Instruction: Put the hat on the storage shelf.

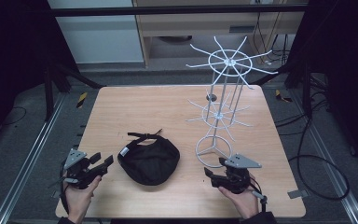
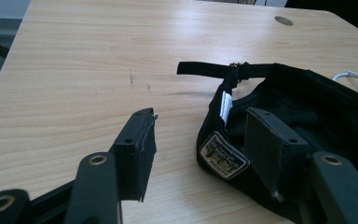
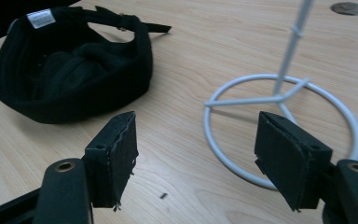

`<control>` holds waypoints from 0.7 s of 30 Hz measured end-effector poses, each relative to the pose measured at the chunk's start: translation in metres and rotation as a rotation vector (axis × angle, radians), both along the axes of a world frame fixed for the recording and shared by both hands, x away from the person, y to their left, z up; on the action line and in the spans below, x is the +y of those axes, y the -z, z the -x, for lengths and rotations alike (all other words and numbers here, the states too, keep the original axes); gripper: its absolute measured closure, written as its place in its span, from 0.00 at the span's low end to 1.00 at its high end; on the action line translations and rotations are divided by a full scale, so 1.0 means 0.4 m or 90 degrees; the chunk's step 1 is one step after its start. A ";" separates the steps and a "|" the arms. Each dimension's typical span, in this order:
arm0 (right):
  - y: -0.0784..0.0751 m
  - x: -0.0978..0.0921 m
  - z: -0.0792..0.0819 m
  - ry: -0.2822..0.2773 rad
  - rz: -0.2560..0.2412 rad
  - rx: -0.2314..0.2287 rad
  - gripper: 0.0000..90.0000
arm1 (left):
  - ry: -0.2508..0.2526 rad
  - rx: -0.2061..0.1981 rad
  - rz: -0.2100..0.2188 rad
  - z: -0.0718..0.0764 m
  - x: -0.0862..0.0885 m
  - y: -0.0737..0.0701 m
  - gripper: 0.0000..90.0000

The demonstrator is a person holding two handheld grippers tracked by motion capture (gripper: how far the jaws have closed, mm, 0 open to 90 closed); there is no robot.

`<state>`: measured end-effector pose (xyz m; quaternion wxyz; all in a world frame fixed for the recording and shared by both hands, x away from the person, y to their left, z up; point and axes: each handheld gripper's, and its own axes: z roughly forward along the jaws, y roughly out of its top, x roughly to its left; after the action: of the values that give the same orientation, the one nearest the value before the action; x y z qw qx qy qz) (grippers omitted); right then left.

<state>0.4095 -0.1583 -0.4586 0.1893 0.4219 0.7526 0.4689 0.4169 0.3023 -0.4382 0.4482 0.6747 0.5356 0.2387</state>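
While both arms rest at the near edge of the counter (image 1: 168, 100), a black cap (image 1: 149, 161) lies upside down between them, opening upward, its adjustable strap (image 1: 144, 136) pointing toward the far side. Left hand-held gripper (image 1: 103, 163): held low over the counter at the near left, jaws spread wide, nothing between them; tips aimed toward the cap, just beside its left edge but not touching as far as the high view shows. From the left gripper view, the cap (image 2: 307, 116) sits behind the right jaw, a sewn label (image 2: 223, 155) on its rim facing the camera and a white tag (image 2: 226, 105) inside the band; bare wood lies between the two jaws. Right hand-held gripper (image 1: 214, 172): held at the near right, jaws also wide apart and empty, hovering just in front of the ring base (image 1: 213, 150) of a white wire rack (image 1: 223, 93). In the right gripper view the cap (image 3: 70, 65) lies to the upper left, apart from the left jaw, while the ring base (image 3: 279, 130) of the rack sits partly behind the right jaw, its upright post (image 3: 291, 42) rising out of frame. The rack stands upright on the right half of the counter, with two tiers of radiating wire arms. A small dark round hole (image 1: 211, 97) shows in the counter behind the rack.
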 end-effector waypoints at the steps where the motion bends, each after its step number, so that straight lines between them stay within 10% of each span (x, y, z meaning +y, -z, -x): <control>1: -0.002 0.019 -0.002 -0.011 0.001 0.000 0.34 | 0.005 -0.001 -0.006 -0.003 -0.009 -0.001 0.48; 21: -0.014 0.191 -0.083 -0.053 -0.004 0.016 0.42 | 0.028 0.048 -0.048 -0.058 -0.071 0.035 0.54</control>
<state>0.4429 -0.0820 -0.4528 0.1588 0.3968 0.7705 0.4730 0.4402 0.2740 -0.4521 0.4074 0.7113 0.5276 0.2230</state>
